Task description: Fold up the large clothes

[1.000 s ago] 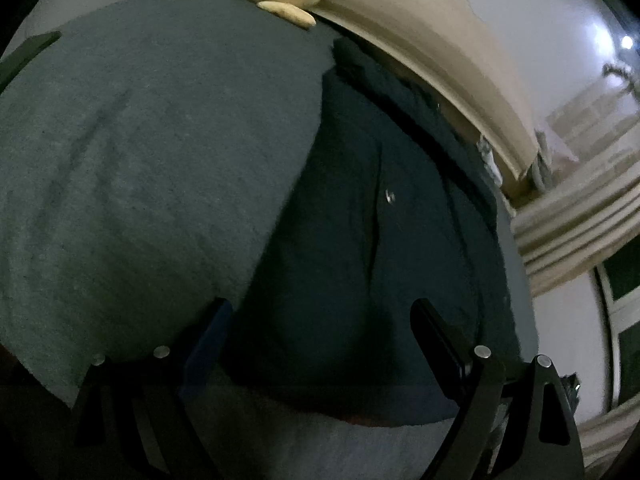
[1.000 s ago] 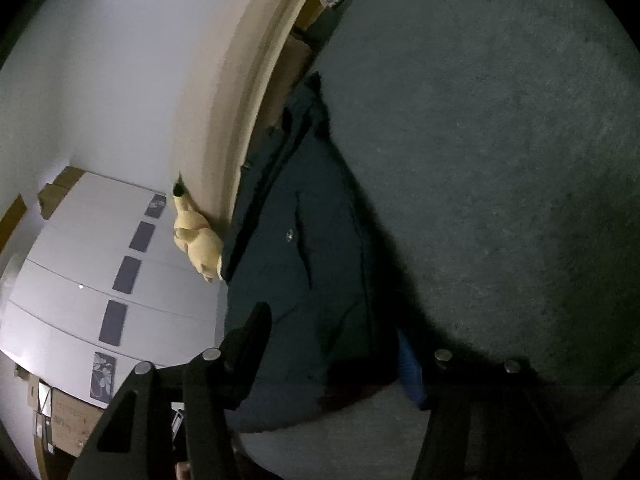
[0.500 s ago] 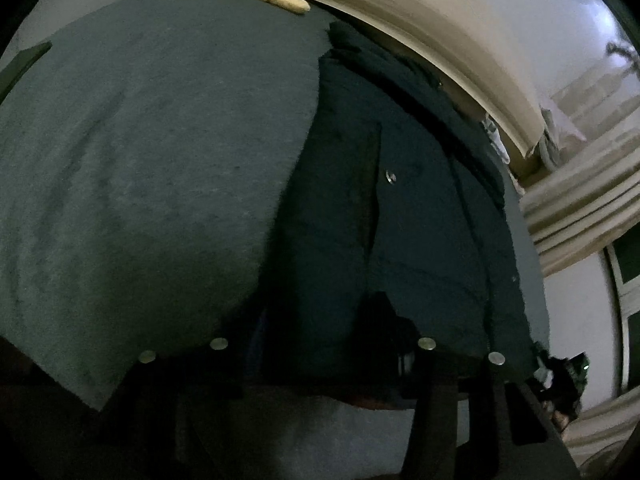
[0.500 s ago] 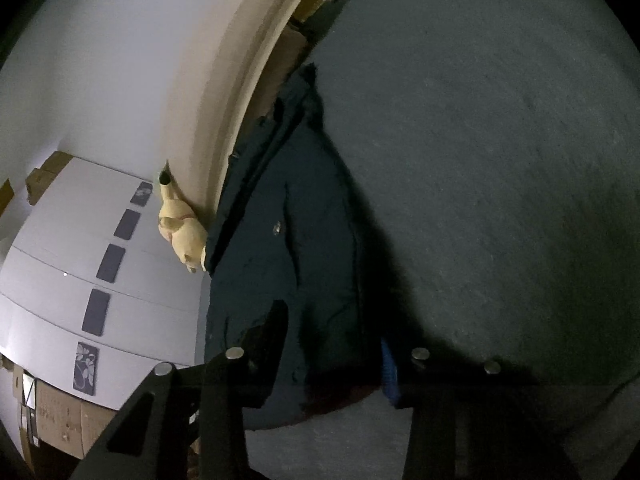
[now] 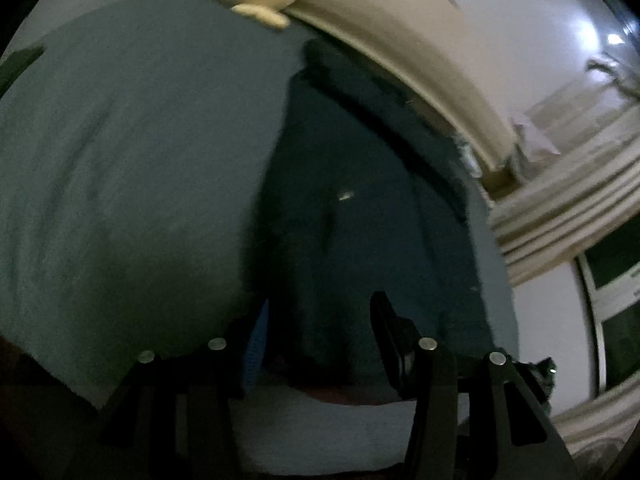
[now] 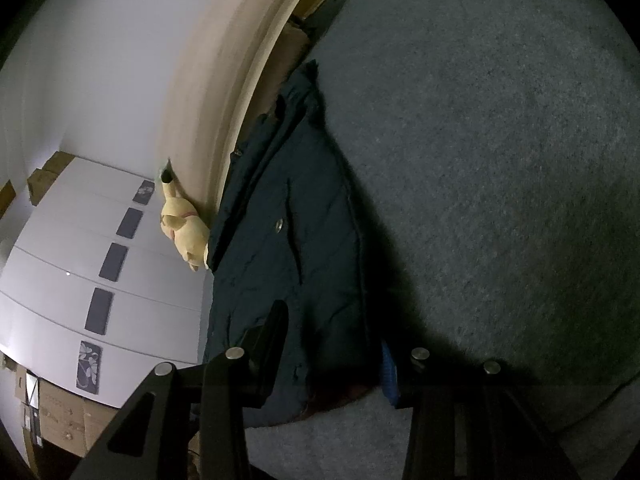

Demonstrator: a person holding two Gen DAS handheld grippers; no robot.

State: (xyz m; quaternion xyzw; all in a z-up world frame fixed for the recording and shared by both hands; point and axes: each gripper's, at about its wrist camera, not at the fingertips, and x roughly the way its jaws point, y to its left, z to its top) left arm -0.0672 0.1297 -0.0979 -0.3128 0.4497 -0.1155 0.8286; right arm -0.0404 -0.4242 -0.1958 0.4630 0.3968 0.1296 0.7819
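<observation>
Yellow plush toy (image 6: pixel 186 232) by beige headboard (image 6: pixel 224 92); grey blanket (image 6: pixel 500 160) covers bed; white wardrobe (image 6: pixel 60 280) (dark panels), striped curtains (image 5: pixel 560 216).

I find no legible text, brand or number in either wrist view. Beside the white wardrobe (image 6: pixel 60 280), the cardboard boxes (image 6: pixel 60 420) carry faint dark marks and a pale label, too small and dim for me to read.
</observation>
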